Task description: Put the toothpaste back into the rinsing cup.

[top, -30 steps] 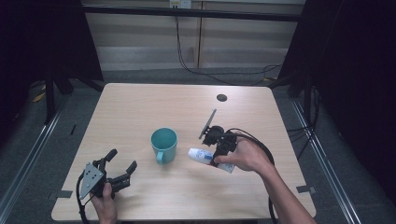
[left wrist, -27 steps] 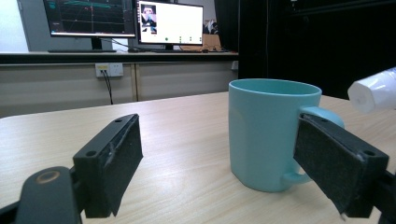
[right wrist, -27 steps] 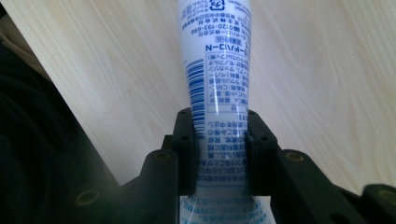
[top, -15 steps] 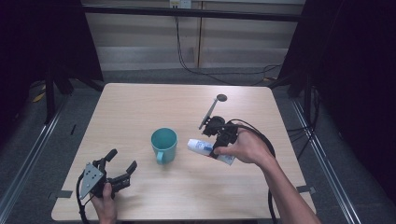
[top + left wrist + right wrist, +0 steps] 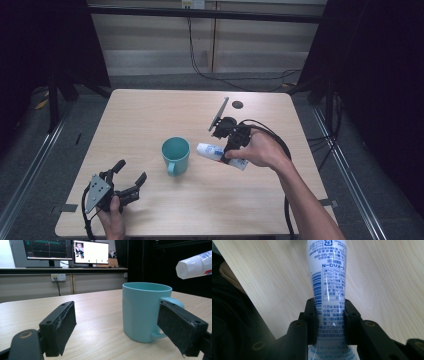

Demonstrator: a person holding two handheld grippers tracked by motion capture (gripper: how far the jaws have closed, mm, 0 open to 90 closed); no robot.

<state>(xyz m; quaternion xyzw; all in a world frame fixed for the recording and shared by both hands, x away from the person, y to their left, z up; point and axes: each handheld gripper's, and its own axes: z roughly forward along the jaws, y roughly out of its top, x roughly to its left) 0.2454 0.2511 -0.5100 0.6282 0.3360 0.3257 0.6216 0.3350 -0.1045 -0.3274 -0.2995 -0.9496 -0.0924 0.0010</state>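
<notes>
Toothpaste, in a white tube (image 5: 220,154) with blue print, is clamped near its flat crimped end between the jaws of the right gripper (image 5: 231,148), which is carried above the table (image 5: 150,115) just to the right of the teal mug (image 5: 175,155). The right hand (image 5: 260,150) is wrapped around the gripper body, with the forearm reaching in from the lower right and the wrist bent so that the tube is aimed, cap first, at the mug, the cap held close to the rim and clear of the tabletop. On the tube a blue barcode, small blue Japanese text and the number 0120-193-696 can be read in the right gripper view. The left gripper (image 5: 131,176) is rested low at the near left of the mug, gripped from below by the left hand (image 5: 112,220); its jaws are spread wide with nothing between the pads, and the mug is framed beyond them.
</notes>
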